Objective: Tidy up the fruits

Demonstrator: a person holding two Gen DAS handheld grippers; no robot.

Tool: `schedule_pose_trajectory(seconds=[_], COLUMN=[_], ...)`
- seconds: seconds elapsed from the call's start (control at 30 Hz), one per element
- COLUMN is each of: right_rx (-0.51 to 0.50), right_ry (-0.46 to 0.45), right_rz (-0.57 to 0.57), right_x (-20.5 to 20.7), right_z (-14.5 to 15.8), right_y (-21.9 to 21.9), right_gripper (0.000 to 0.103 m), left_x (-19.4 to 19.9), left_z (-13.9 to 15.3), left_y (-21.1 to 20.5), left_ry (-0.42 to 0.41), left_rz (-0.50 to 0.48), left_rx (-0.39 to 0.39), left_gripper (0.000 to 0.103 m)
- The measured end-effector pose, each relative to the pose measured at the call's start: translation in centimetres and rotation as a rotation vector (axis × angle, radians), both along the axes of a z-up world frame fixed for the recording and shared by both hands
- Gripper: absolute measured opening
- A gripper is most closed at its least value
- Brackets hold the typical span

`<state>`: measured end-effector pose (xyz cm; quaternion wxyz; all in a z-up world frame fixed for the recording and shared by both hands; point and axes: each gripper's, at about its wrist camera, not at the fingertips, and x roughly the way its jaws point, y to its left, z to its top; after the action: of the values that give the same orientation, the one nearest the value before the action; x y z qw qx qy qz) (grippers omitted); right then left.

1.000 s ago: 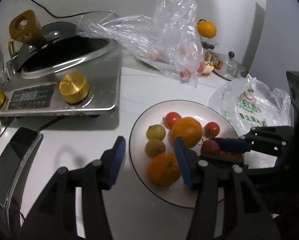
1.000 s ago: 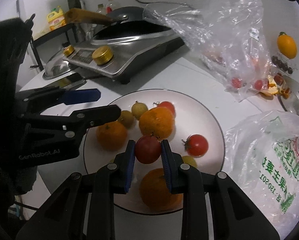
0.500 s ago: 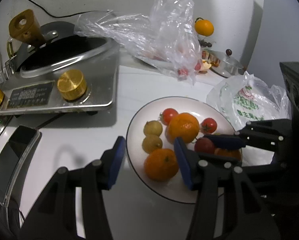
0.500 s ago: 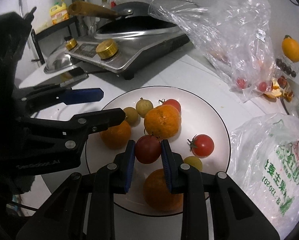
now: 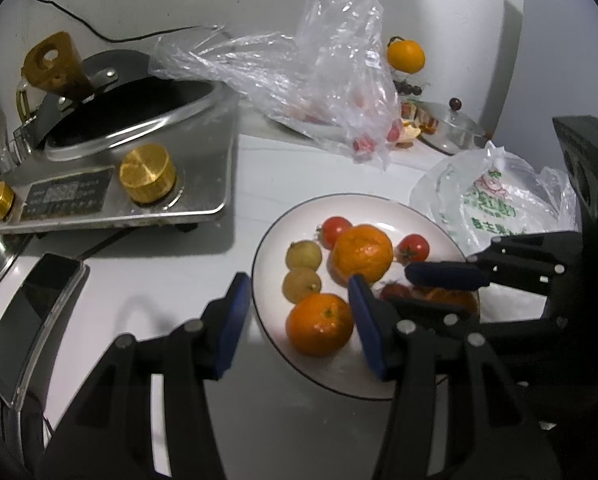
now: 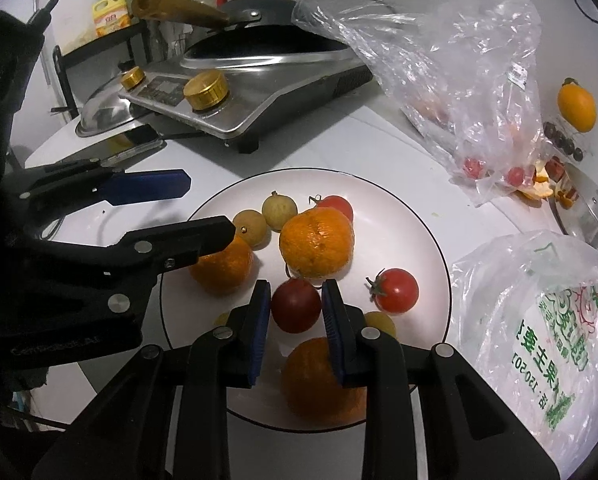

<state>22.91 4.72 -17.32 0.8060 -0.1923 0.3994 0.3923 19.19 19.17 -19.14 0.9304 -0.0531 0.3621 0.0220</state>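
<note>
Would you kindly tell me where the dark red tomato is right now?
In the right wrist view, the dark red tomato is clamped in the right gripper over the white plate, just below the large orange.

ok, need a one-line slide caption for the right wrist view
Right claw shut on a dark red cherry tomato above a white black-rimmed plate of oranges and tomatoes.

Small yellow fruit (image 6: 381, 322) half behind right gripper (image 6: 293, 312)
</note>
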Motion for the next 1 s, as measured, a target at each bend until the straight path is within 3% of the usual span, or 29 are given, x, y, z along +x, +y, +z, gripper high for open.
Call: schedule_pose_trajectory(seconds=[0.43, 0.53, 1.0], right_rx=[0.042, 0.049, 0.084], right_ry=[-0.037, -0.048, -0.117], right_rz=[-0.04, -0.051, -0.123], right_x=[-1.0, -1.4, -4.0], right_z=[1.8, 2.2, 4.8], right_y=[-2.2, -2.9, -7.0], right_gripper=[0.03, 0.03, 0.03], left_x=[-1.2, -1.6, -4.5], left_z=[1.4, 1.8, 3.9], left_y=[-1.7, -2.2, -5.3], left_ry=[-0.027, -0.041, -0.099], left_rz=[-0.011, -0.013, -0.044], left_rx=[0.016, 0.018, 0.027], left_gripper=[0.054, 0.063, 0.064])
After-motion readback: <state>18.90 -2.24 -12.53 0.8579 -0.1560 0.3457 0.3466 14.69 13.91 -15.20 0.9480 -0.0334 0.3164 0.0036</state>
